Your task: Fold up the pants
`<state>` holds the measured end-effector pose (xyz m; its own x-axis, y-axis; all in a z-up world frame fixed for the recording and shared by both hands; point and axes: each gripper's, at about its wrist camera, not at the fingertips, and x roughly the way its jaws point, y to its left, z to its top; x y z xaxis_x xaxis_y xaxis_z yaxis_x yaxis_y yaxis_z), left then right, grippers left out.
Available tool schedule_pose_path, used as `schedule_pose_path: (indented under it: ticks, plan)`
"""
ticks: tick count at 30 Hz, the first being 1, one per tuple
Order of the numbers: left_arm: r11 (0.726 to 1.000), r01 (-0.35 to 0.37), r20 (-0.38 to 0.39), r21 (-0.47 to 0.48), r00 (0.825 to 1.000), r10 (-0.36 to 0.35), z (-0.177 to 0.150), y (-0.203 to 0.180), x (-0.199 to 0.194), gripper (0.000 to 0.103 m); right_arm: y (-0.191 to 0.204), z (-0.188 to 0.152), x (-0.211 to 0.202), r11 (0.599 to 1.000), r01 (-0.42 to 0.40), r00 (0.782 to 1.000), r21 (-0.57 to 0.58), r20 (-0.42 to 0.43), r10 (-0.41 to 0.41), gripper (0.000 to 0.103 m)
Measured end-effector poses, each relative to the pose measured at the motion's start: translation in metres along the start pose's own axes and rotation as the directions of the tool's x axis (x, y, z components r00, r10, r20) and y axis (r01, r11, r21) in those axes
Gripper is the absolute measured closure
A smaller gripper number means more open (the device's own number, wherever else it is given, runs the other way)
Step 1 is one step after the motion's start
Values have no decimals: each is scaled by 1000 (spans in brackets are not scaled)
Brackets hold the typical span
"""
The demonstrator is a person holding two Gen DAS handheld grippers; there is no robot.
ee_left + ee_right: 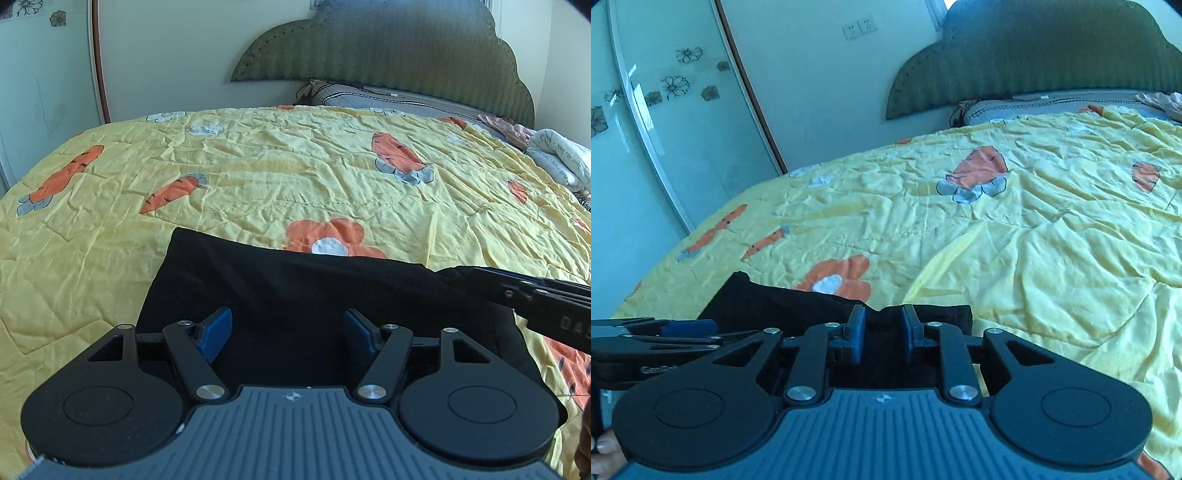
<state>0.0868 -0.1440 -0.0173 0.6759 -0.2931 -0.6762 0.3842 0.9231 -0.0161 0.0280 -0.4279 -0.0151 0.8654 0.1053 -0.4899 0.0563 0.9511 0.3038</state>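
On the yellow carrot-print quilt point(258, 177), my left gripper point(288, 334) hovers spread wide over the black pants point(295, 288) while my right gripper point(882, 332), jaws partly apart, straddles their edge.

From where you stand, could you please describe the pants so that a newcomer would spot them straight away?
Start at the big yellow quilt with orange carrots and flowers that covers the bed. At its near edge, just this side of the large orange flower with a white centre, lie the pants. They are the only plain black cloth there, without any print.
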Motion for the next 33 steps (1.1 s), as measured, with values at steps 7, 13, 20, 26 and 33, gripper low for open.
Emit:
schedule_pose_path:
  ticks: [7, 13, 20, 26, 33]
  plan:
    - [1000, -1, -8, 8, 1000, 1, -6, -3, 1, 33, 7, -18, -4, 1000, -9, 999, -23, -52, 7, 75]
    - [1000, 1, -8, 18, 1000, -1, -8, -3, -4, 33, 5, -10, -15, 1000, 0, 1000, 8, -4, 0, 62]
    - [999, -1, -4, 34, 1000, 1, -11, 3, -11, 32, -9, -22, -30, 999, 3, 1000, 39, -9, -3, 42]
    - [998, -24, 5, 60, 1000, 24, -16, 9, -16, 30, -27, -33, -27, 992, -46, 997, 115, -59, 53, 42]
    - [997, -3, 26, 73, 1000, 1, -21, 29, -24, 29, -39, -36, -22, 979, -98, 990, 180, -85, 114, 41]
